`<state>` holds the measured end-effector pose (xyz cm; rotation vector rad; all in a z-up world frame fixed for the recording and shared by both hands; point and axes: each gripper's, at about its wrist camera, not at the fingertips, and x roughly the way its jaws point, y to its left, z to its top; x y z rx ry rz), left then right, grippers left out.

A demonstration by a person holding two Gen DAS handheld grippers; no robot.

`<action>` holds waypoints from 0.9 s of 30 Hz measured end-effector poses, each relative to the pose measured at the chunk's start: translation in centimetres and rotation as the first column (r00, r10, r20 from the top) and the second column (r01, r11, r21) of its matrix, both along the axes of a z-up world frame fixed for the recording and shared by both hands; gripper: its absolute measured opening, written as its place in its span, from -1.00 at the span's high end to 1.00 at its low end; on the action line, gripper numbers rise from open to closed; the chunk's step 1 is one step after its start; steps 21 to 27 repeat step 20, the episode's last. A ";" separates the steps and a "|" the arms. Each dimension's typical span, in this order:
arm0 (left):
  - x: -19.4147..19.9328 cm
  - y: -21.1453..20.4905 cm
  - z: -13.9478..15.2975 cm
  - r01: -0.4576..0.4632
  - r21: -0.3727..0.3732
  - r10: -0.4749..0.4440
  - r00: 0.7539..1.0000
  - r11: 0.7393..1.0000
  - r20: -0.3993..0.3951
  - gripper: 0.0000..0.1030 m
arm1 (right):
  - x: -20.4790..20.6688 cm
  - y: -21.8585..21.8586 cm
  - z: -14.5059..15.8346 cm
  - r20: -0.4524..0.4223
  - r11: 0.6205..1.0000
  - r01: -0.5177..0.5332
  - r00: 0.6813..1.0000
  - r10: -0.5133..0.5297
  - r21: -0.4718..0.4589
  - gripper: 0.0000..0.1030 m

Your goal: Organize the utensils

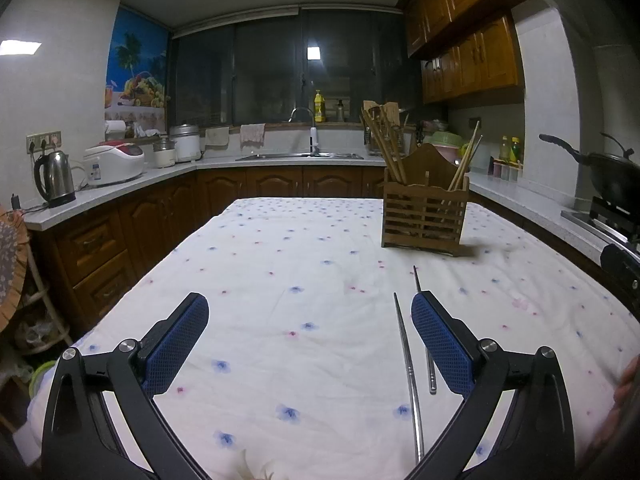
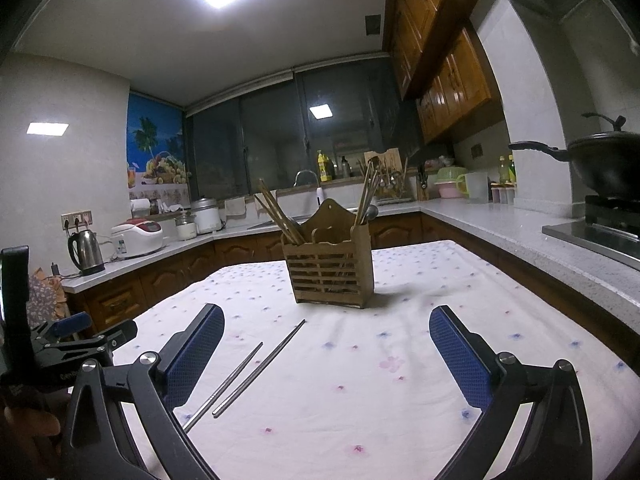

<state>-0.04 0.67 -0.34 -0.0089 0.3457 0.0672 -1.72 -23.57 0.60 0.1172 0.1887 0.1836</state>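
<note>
Two metal chopsticks [image 1: 408, 364] lie side by side on the flowered tablecloth [image 1: 280, 264]. In the left wrist view they lie beside the right finger [image 1: 440, 344], which hides part of one of them. My left gripper [image 1: 310, 344] is open and empty above the cloth. A wooden utensil holder [image 1: 424, 212] with wooden chopsticks stands farther back to the right. In the right wrist view the chopsticks [image 2: 256, 368] lie left of centre, the holder [image 2: 330, 264] stands ahead, and my right gripper [image 2: 326, 356] is open and empty. The left gripper's body [image 2: 72, 340] shows at the far left.
Kitchen counters surround the table: a kettle [image 1: 54, 178] and rice cooker [image 1: 114, 162] at left, a sink [image 1: 300, 156] at the back, a stove with a black wok [image 1: 608, 172] at right. The table's right edge is near the counter [image 2: 520, 240].
</note>
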 end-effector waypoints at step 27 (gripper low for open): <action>1.7 0.2 0.5 0.039 -0.020 -0.040 0.999 0.999 -0.034 -1.00 | 0.2 1.0 -0.3 -0.038 1.000 0.002 0.999 -0.001 0.011 -1.00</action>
